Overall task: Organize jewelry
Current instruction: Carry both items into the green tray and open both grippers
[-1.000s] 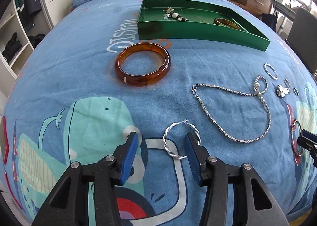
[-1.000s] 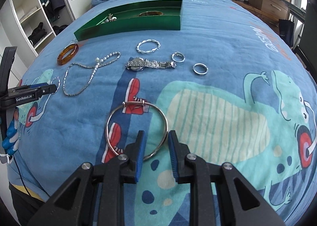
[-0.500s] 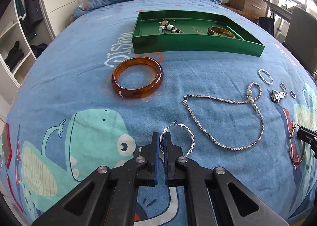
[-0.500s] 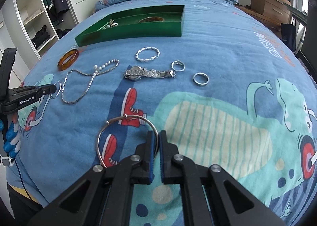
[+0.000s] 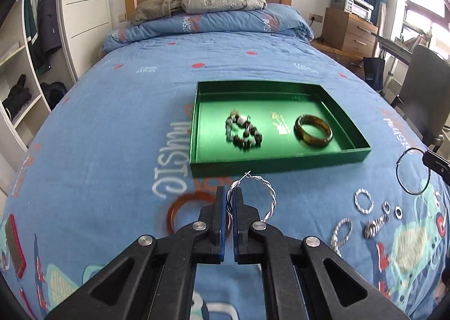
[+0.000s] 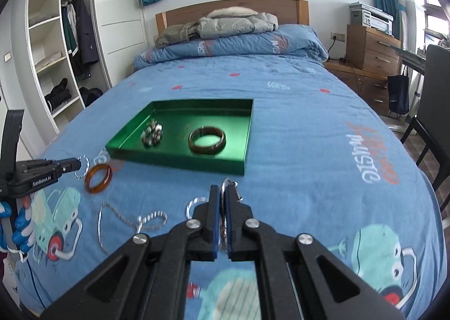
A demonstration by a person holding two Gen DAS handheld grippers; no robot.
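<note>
Both hoops have left the blue bedspread (image 5: 112,123) — the left tool (image 5: 229,207) grips a twisted silver hoop (image 5: 261,193), the right tool (image 6: 220,207) a plain thin ring (image 5: 413,171) — now raised near the green tray (image 5: 281,164).

A twisted silver hoop (image 5: 263,196) is held upright at lower centre of the left wrist view, in front of a green tray (image 5: 275,164). Inside the tray a beaded bracelet (image 5: 244,134) and a dark bangle (image 5: 313,130) are seen lying flat. An amber bangle (image 5: 180,207) lies on the bedspread at lower left of the tray. A thin large hoop (image 5: 413,171) hangs at the right edge. Lower right, a silver chain (image 5: 341,231), a twisted ring (image 5: 363,202), a watch (image 5: 375,223) and a small ring (image 5: 398,210) are spread out.
</note>
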